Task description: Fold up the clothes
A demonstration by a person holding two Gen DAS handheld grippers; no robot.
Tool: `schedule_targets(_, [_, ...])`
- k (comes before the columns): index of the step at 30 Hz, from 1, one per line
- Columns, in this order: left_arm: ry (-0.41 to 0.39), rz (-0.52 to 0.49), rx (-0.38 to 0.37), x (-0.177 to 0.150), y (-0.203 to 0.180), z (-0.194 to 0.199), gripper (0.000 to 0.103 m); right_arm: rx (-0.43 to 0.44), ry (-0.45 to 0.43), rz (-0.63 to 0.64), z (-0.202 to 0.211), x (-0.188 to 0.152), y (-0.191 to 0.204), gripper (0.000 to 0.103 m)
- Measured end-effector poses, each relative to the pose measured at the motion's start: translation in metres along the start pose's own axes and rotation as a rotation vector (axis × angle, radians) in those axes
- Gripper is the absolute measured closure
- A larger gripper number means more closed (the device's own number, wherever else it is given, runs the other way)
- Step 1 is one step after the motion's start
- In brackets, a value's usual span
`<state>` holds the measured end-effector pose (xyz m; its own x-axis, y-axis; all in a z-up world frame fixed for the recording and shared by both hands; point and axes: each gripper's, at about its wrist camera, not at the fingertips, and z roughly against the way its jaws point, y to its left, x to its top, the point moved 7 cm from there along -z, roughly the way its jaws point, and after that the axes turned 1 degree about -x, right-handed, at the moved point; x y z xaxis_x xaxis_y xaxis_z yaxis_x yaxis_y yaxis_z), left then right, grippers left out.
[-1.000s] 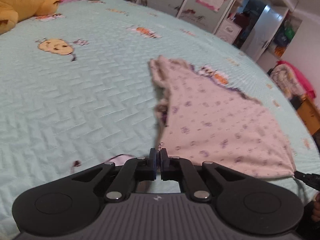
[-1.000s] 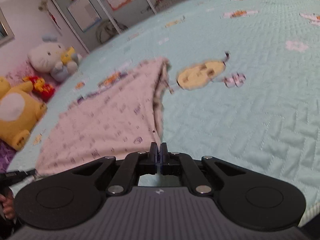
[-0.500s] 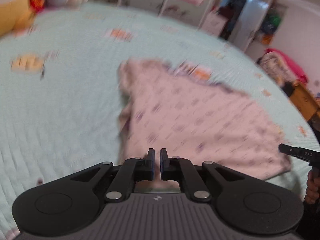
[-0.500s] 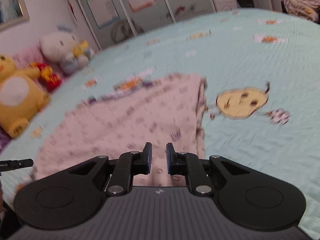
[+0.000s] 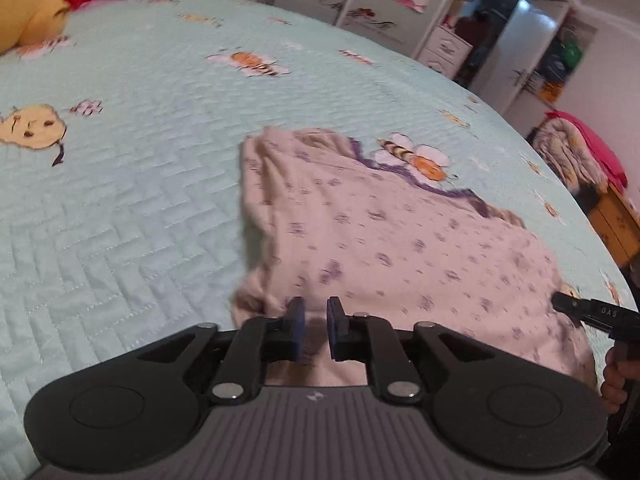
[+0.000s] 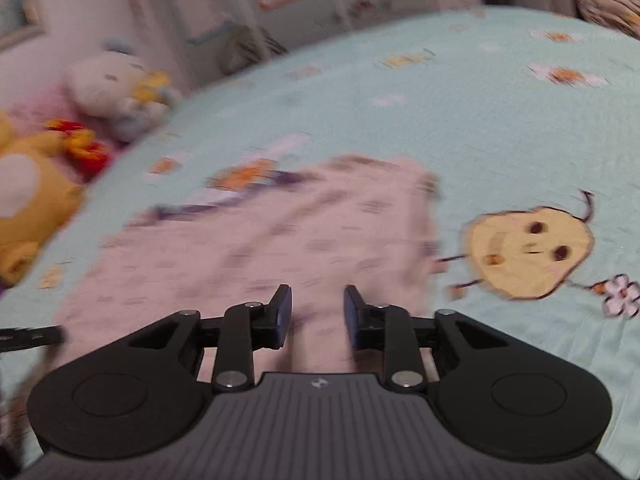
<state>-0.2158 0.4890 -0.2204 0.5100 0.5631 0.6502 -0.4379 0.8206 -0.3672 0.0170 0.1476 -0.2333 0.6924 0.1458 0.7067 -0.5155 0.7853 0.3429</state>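
Quilted pale-green bedspread (image 5: 132, 208), stitched in a zigzag brick pattern, printed with bees, small flowers and a round yellow cartoon face (image 6: 528, 252). Soft toys at ten to eleven o'clock in the right wrist view: a yellow plush (image 6: 28, 204) and a white one (image 6: 116, 92), both blurred. Wardrobe doors (image 5: 400, 0) with pinned papers along the far wall, at one o'clock in the left wrist view; a pile of bedding (image 5: 576, 152) at three o'clock.

Folded garment (image 5: 400, 248) lying flat on the bedspread, centre to four o'clock in the left wrist view: thin pink fabric, small purple print, darker purple trim along its far edge, slightly rumpled at the left fold.

Left gripper (image 5: 316, 328) low over the garment's near edge, jaws opening, a narrow gap, nothing pinched. Right gripper (image 6: 316, 316) likewise over the cloth, jaws slightly parted, nothing between them; its black tip also seen at four o'clock in the left wrist view, with fingers of a hand (image 5: 616, 380) on its handle.
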Motion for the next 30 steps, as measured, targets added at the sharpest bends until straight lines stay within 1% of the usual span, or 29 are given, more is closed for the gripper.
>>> schedule_targets(1, [-0.013, -0.008, 0.001, 0.003, -0.001, 0.005, 0.091, -0.022, -0.006, -0.046, -0.001, 0.006, -0.014, 0.1])
schedule_targets(2, [-0.026, -0.015, 0.002, 0.006, -0.001, 0.011, 0.091, -0.048, -0.023, -0.085, 0.005, 0.013, -0.026, 0.094])
schedule_targets(3, [-0.052, -0.036, -0.001, 0.009, -0.006, 0.018, 0.087, -0.047, -0.06, -0.085, 0.015, 0.018, -0.026, 0.09])
schedule_targets(4, [-0.075, -0.059, 0.0, 0.014, -0.012, 0.02, 0.084, -0.044, -0.095, -0.084, 0.026, 0.023, -0.027, 0.083])
schedule_targets(5, [-0.099, -0.081, 0.0, 0.019, -0.018, 0.023, 0.079, -0.011, -0.109, -0.083, 0.03, 0.026, -0.021, 0.077])
schedule_targets(6, [-0.108, -0.098, -0.007, 0.025, -0.024, 0.019, 0.077, 0.029, -0.099, -0.091, 0.028, 0.027, -0.012, 0.076])
schedule_targets(7, [-0.096, -0.111, -0.002, 0.029, -0.027, 0.008, 0.077, 0.068, -0.087, -0.098, 0.026, 0.027, -0.003, 0.074])
schedule_targets(9, [-0.072, -0.139, 0.007, 0.036, -0.034, -0.013, 0.077, 0.089, -0.037, -0.087, 0.004, 0.026, 0.011, 0.074])
schedule_targets(10, [-0.043, -0.119, 0.019, 0.038, -0.028, -0.025, 0.077, 0.098, -0.012, -0.081, -0.008, 0.025, 0.018, 0.074])
schedule_targets(11, [-0.015, -0.099, 0.03, 0.04, -0.022, -0.037, 0.077, 0.082, 0.015, -0.081, -0.021, 0.027, 0.016, 0.074])
schedule_targets(12, [0.009, -0.073, 0.047, 0.042, -0.012, -0.045, 0.082, 0.05, 0.03, -0.107, -0.032, 0.032, 0.005, 0.075])
schedule_targets(13, [0.005, -0.057, 0.046, 0.046, -0.009, -0.044, 0.086, 0.018, 0.043, -0.134, -0.043, 0.037, -0.006, 0.085])
schedule_targets(14, [0.001, -0.041, 0.046, 0.05, -0.005, -0.042, 0.087, 0.002, 0.041, -0.184, -0.045, 0.045, -0.018, 0.093])
schedule_targets(15, [-0.002, -0.025, 0.046, 0.054, -0.002, -0.04, 0.084, -0.032, 0.027, -0.216, -0.042, 0.053, -0.027, 0.092])
schedule_targets(16, [-0.03, -0.03, 0.043, 0.06, -0.004, -0.034, 0.079, -0.058, -0.007, -0.218, -0.033, 0.062, -0.029, 0.085])
schedule_targets(17, [-0.056, -0.039, 0.041, 0.065, -0.007, -0.029, 0.067, -0.053, -0.047, -0.196, -0.022, 0.069, -0.024, 0.077])
schedule_targets(18, [-0.065, -0.043, 0.048, 0.069, -0.009, -0.032, 0.058, -0.027, -0.07, -0.173, -0.015, 0.072, -0.018, 0.072])
schedule_targets(19, [-0.075, -0.047, 0.054, 0.074, -0.011, -0.034, 0.057, 0.006, -0.071, -0.154, -0.011, 0.071, -0.008, 0.063])
schedule_targets(20, [-0.085, -0.051, 0.061, 0.079, -0.012, -0.036, 0.057, 0.035, -0.057, -0.139, -0.013, 0.068, 0.002, 0.059])
schedule_targets(21, [-0.057, -0.049, 0.075, 0.081, -0.013, -0.046, 0.057, 0.037, -0.033, -0.134, -0.023, 0.066, 0.006, 0.057])
schedule_targets(22, [-0.019, -0.054, 0.091, 0.082, -0.012, -0.057, 0.057, 0.039, -0.01, -0.128, -0.033, 0.064, 0.01, 0.057])
schedule_targets(23, [0.019, -0.065, 0.134, 0.081, -0.01, -0.069, 0.057, 0.039, 0.012, -0.123, -0.043, 0.062, 0.013, 0.057])
schedule_targets(24, [0.051, -0.071, 0.197, 0.082, -0.006, -0.078, 0.062, -0.001, 0.032, -0.118, -0.058, 0.063, 0.007, 0.057])
schedule_targets(25, [0.065, -0.063, 0.241, 0.083, -0.002, -0.078, 0.063, -0.072, 0.044, -0.108, -0.07, 0.066, -0.003, 0.066])
schedule_targets(26, [0.052, -0.038, 0.244, 0.087, -0.002, -0.07, 0.063, -0.141, 0.036, -0.113, -0.073, 0.071, -0.012, 0.076])
schedule_targets(27, [0.039, -0.014, 0.246, 0.09, -0.002, -0.061, 0.062, -0.174, 0.003, -0.132, -0.067, 0.079, -0.016, 0.075])
schedule_targets(28, [0.008, -0.013, 0.222, 0.094, -0.007, -0.049, 0.06, -0.142, -0.047, -0.147, -0.054, 0.085, -0.014, 0.074])
schedule_targets(29, [-0.023, -0.013, 0.197, 0.097, -0.012, -0.036, 0.057, -0.089, -0.086, -0.15, -0.04, 0.089, -0.008, 0.072])
schedule_targets(30, [-0.037, -0.026, 0.199, 0.098, -0.019, -0.025, 0.055, -0.048, -0.105, -0.144, -0.027, 0.089, 0.001, 0.068])
